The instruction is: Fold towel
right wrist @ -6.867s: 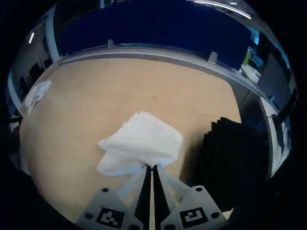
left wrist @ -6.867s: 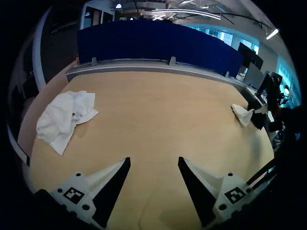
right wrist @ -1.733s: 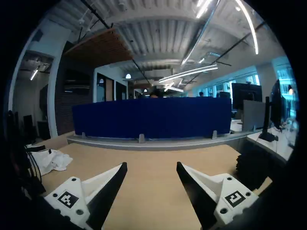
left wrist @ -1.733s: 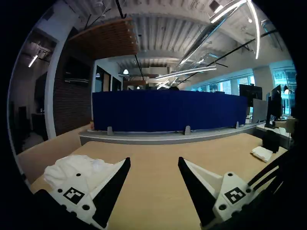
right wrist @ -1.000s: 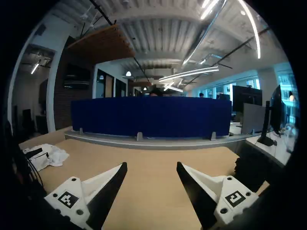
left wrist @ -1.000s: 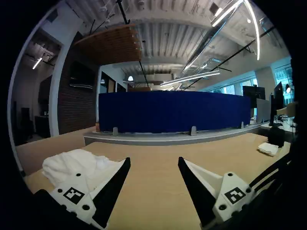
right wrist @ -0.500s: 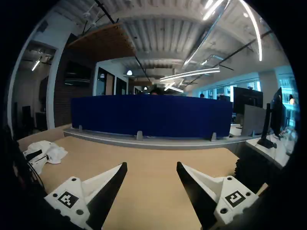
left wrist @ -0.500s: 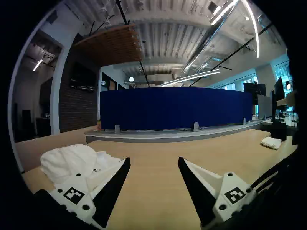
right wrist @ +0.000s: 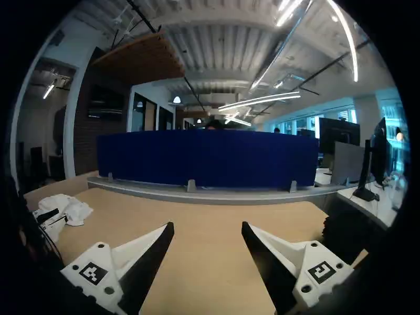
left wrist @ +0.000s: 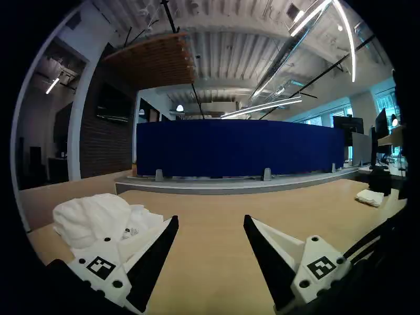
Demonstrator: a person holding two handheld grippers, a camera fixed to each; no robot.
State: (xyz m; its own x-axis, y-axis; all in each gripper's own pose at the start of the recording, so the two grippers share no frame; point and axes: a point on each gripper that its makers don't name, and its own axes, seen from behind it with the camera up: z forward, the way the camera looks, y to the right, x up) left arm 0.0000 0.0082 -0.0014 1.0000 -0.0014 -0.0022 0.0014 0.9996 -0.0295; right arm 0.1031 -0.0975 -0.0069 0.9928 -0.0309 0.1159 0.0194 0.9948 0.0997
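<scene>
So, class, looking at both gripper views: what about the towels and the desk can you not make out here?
- Crumpled towel, left gripper view: a finger of the left gripper covers its near edge, and its label is too small.
- Far towel, left gripper view: too small to count any folds.
- Dark object, right gripper view: in shadow, cut off at the right edge.
- Whatever lies behind the blue partition: hidden in both views.

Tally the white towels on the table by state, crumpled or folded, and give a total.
Crumpled white towel: 1
Folded white towel: 1
Total: 2
</scene>
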